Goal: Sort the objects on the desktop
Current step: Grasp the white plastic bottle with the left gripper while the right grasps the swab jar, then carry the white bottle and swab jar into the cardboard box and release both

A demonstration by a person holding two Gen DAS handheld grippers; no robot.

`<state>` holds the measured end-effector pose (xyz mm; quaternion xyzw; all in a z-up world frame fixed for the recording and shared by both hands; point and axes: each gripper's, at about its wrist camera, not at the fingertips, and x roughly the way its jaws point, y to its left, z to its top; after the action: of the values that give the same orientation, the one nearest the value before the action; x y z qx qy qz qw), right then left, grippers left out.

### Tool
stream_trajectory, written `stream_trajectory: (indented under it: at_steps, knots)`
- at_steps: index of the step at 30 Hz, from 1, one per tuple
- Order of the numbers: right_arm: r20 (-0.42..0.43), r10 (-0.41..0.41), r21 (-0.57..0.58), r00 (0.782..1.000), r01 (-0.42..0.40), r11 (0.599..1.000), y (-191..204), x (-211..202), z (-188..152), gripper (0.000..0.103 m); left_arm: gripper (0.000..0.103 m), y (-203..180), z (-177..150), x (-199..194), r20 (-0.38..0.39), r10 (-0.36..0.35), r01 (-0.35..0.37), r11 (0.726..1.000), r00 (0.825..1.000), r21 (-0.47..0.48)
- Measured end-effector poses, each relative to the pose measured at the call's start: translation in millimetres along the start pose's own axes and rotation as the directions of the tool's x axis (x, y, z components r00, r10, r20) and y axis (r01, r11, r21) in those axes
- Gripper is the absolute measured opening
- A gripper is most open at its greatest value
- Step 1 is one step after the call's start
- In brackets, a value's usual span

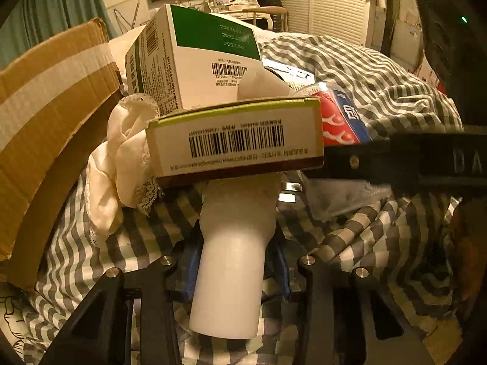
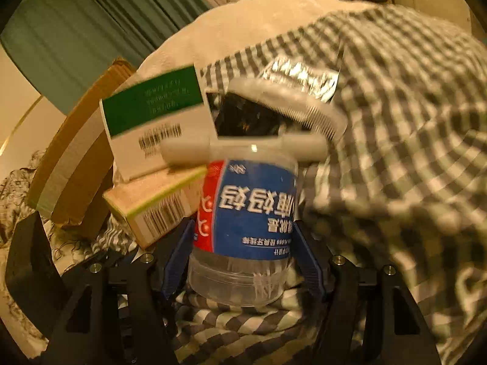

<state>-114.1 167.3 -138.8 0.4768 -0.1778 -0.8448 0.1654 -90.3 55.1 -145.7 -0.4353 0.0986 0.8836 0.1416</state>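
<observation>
Left claw [image 1: 236, 270] pinches a white tube [image 1: 231, 273] under a flat box [image 1: 234, 137]; right claw [image 2: 240, 261] pinches a clear jar [image 2: 243, 228] on checked cloth [image 2: 395, 152].

Bed, covered with a rumpled grey-and-white checked sheet [image 1: 380, 91]. Lying on it:
- white plastic tube [image 1: 234, 261], partly under a flat carton
- flat carton [image 1: 237, 140] with barcode, a green-and-white box [image 1: 194, 60] resting on top
- cream lace-edged cloth [image 1: 121, 158], just beside the carton
- clear jar [image 2: 243, 228] with blue-and-red label
- brown cardboard box [image 1: 45, 115] at the left edge
</observation>
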Motion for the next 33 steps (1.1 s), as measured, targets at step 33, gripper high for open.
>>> stream_trajectory:
  at_steps: [33]
  knots:
    - [0.381,-0.141,-0.274,0.914,0.257,0.927,172,-183,-28,0.062,0.041,111,39,-219,0.404,0.129,0.010,0.946,0.906,-0.324]
